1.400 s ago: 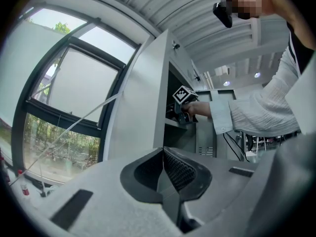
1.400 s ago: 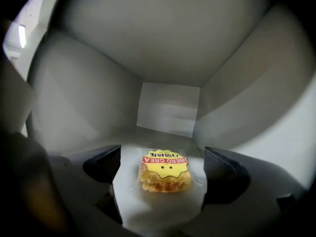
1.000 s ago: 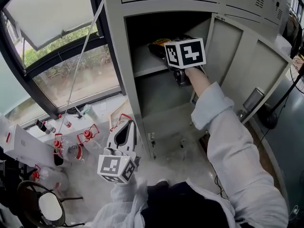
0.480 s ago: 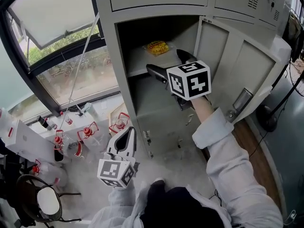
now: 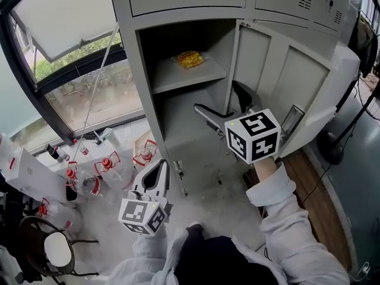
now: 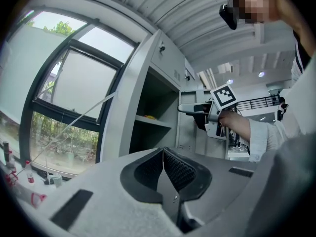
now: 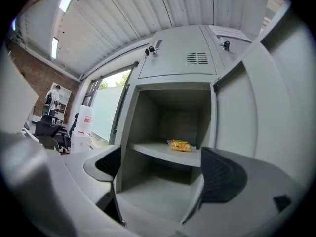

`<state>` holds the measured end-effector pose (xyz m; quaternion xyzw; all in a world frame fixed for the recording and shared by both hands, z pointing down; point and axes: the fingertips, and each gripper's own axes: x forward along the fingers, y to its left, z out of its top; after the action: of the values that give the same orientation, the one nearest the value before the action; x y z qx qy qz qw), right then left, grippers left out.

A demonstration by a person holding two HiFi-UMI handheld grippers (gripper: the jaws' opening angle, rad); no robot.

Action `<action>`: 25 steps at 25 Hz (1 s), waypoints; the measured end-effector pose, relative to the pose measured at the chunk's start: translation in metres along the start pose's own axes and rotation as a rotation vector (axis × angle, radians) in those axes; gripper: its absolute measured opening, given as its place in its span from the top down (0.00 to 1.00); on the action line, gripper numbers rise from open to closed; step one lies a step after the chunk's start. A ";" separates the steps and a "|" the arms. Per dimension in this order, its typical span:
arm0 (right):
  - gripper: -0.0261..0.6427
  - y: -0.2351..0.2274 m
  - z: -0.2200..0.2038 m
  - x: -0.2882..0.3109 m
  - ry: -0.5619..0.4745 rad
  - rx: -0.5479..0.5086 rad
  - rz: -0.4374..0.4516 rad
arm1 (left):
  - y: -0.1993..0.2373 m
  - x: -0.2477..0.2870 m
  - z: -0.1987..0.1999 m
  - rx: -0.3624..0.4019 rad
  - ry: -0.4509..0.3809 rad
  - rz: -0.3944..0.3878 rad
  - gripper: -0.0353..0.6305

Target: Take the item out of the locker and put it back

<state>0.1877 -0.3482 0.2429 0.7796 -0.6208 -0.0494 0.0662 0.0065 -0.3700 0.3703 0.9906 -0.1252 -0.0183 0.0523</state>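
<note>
The yellow packet (image 5: 189,59) lies on the locker's shelf (image 5: 196,78), toward the back, in the upper middle of the head view. The right gripper (image 5: 221,101) is held outside the locker, below and to the right of the packet and well apart from it, in front of the lower compartment. Its jaws are spread wide with nothing between them. In the right gripper view the packet (image 7: 180,145) sits at the centre of the frame, on the shelf beyond the gap between the parted jaws of the right gripper (image 7: 160,154), and nothing touches it. The left gripper (image 5: 159,170) hangs at the lower left-centre of the head view, over the floor and away from the locker. The left gripper view shows the left gripper (image 6: 163,154) clenched, its ribbed pads pressed together on nothing.

The locker (image 5: 132,70) is grey metal, and its door (image 5: 279,82) is swung open toward the right of the frame, just beside the right gripper. A dusty grey floor (image 5: 219,198) lies below. A dark-framed window (image 5: 89,94) fills the left side, with greenery outside.

Bottles with red caps (image 5: 110,166) stand on the floor at the lower left, under the window. A white container (image 5: 27,180) is at the left edge and a round stool (image 5: 56,251) is in the bottom left corner. A white sleeve (image 5: 285,218) runs up from the lower right to the right gripper.
</note>
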 end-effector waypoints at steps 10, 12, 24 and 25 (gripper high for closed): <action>0.35 0.001 -0.049 -0.102 0.007 0.071 -0.052 | -0.044 -0.011 -0.012 0.006 0.014 -0.063 0.93; 0.41 0.003 -0.060 -0.122 0.013 0.082 -0.073 | -0.053 -0.014 -0.018 -0.014 0.018 -0.077 0.93; 0.84 0.018 -0.127 -0.224 0.032 0.172 -0.270 | -0.087 -0.021 -0.042 -0.058 0.053 -0.126 0.94; 0.88 0.019 -0.133 -0.229 0.032 0.197 -0.278 | -0.089 -0.022 -0.044 -0.056 0.054 -0.126 0.94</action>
<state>0.1390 -0.1241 0.3765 0.8613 -0.5078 0.0155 -0.0081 0.0096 -0.2743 0.4053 0.9948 -0.0606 0.0015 0.0822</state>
